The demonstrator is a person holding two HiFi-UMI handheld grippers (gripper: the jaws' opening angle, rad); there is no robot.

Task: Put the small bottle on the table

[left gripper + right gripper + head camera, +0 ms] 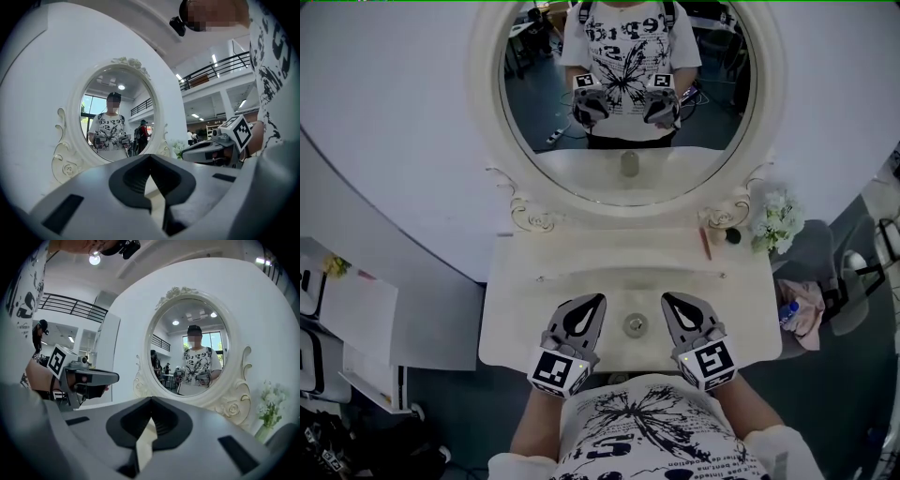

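While both grippers are held low over the near edge of the white dressing table [511, 319], the small bottle [635, 325] is seen standing upright on the tabletop in the gap between them, slightly behind their tips and touched by neither. Its reflection is caught low in the oval mirror [628, 103], close to the frame's bottom edge. The left gripper [593, 304] is pointed forward and a little inward, and its jaws are closed tip to tip with nothing caught between them, as is shown plainly in the left gripper view. The right gripper [671, 302] is angled the mirrored way, and its jaws are likewise pressed together and empty. Each gripper is seen from the other's camera, held level beside it. Farther back on the table, well apart from the bottle, a small bunch of white flowers [778, 221] is placed at the right corner, with a pencil [706, 244] lying near it.
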